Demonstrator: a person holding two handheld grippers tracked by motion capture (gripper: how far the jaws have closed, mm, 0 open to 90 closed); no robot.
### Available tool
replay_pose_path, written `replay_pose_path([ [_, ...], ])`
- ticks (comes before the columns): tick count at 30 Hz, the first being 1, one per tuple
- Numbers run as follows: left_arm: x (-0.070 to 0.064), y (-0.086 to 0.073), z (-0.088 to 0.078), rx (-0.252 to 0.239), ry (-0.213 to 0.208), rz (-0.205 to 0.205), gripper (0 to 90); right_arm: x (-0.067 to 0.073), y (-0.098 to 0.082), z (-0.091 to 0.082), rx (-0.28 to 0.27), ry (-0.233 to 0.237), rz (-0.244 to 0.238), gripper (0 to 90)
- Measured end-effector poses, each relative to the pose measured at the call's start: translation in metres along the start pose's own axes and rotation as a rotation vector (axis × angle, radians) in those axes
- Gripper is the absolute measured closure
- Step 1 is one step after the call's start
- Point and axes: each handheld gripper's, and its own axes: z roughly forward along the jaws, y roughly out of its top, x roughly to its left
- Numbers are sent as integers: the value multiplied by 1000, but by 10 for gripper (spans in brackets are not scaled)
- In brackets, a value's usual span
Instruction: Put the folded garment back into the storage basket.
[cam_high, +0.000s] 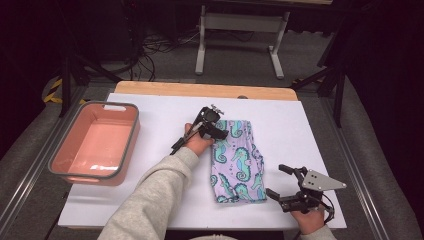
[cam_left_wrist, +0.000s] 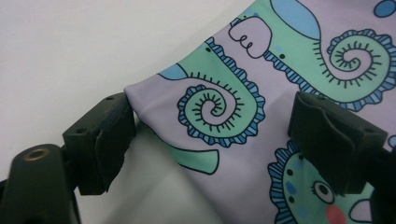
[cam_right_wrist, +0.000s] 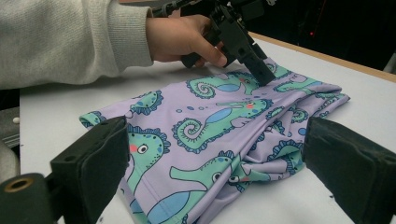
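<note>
A folded lilac cloth (cam_high: 240, 165) printed with green and blue seahorses lies in the middle of the white table. My left gripper (cam_high: 218, 132) is down at its far left corner. In the left gripper view the jaws (cam_left_wrist: 219, 140) straddle a folded edge of the cloth (cam_left_wrist: 299, 56); they stand wide apart, and the left pad (cam_left_wrist: 114, 140) sits just beside the fold. My right gripper (cam_high: 276, 180) rests open near the cloth's near right corner, apart from it. In the right gripper view its jaws (cam_right_wrist: 219, 168) frame the cloth (cam_right_wrist: 219, 121) with nothing gripped.
A pink bin (cam_high: 131, 137) with a grey rim stands at the table's left edge, empty inside. A grey sleeve (cam_high: 150, 200) reaches across the near middle. Bare white table (cam_high: 300, 125) lies to the right of the cloth. A wooden strip (cam_high: 200, 90) runs along the far edge.
</note>
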Motion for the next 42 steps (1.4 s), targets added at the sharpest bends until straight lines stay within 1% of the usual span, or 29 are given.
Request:
replay_pose_path([
  [6, 0, -1, 0, -3, -3, 4, 170, 0, 0, 0, 3, 2, -2, 83],
  [13, 0, -1, -1, -20, -26, 26, 240, 1, 0, 0, 2, 8, -3, 83],
  [15, -1, -1, -2, -20, -36, 30, 285, 0, 0, 1, 2, 9, -3, 83],
  [16, -1, -1, -2, -23, -40, 32, 346, 0, 0, 1, 5, 8, -3, 84],
  [17, -2, -2, -3, -23, -44, 31, 346, 0, 0, 1, 5, 8, -3, 84],
  [18, -4, -2, -3, -31, -61, 37, 427, 0, 0, 1, 11, 11, -2, 85],
  [19, -4, -2, -3, -31, -61, 37, 475, 0, 0, 1, 11, 11, -2, 85],
  [20, -6, -3, -4, -35, -77, 32, 527, 1, 0, 1, 12, 10, -6, 86],
  [21, -6, -3, -4, -35, -77, 32, 573, 1, 0, 1, 12, 10, -6, 86],
  [22, -7, -3, -4, -36, -87, 28, 573, 1, 0, 1, 12, 11, -6, 86],
  [24, -9, -3, -4, -37, -104, 18, 655, 1, 0, 1, 12, 12, -4, 86],
  [26, -9, -3, -4, -35, -112, 11, 708, 1, 0, 1, 10, 11, -3, 88],
  [27, -9, -3, -5, -34, -114, 7, 708, 0, 0, 1, 10, 11, -2, 88],
  [28, -9, -2, -5, -28, -121, -12, 722, 0, 0, 1, 9, 12, -2, 88],
  [29, -9, -2, -5, -28, -121, -12, 723, 0, 0, 1, 9, 12, -2, 88],
  [31, -9, -2, -5, -28, -120, -25, 725, 0, 0, 1, 11, 13, -2, 88],
  [32, -10, -1, -5, -24, -112, -27, 728, 0, 0, 1, 11, 14, -4, 88],
  [37, -10, -1, -5, -22, -110, -35, 736, 0, 0, 1, 11, 15, -2, 89],
  [38, -9, -1, -5, -26, -119, -35, 738, 0, 0, 1, 10, 14, -3, 89],
  [40, -9, -1, -5, -25, -123, -40, 743, 0, 0, 0, 9, 13, -1, 89],
  [42, -8, -1, -6, -25, -130, -35, 746, 0, 0, 0, 8, 13, -1, 89],
])
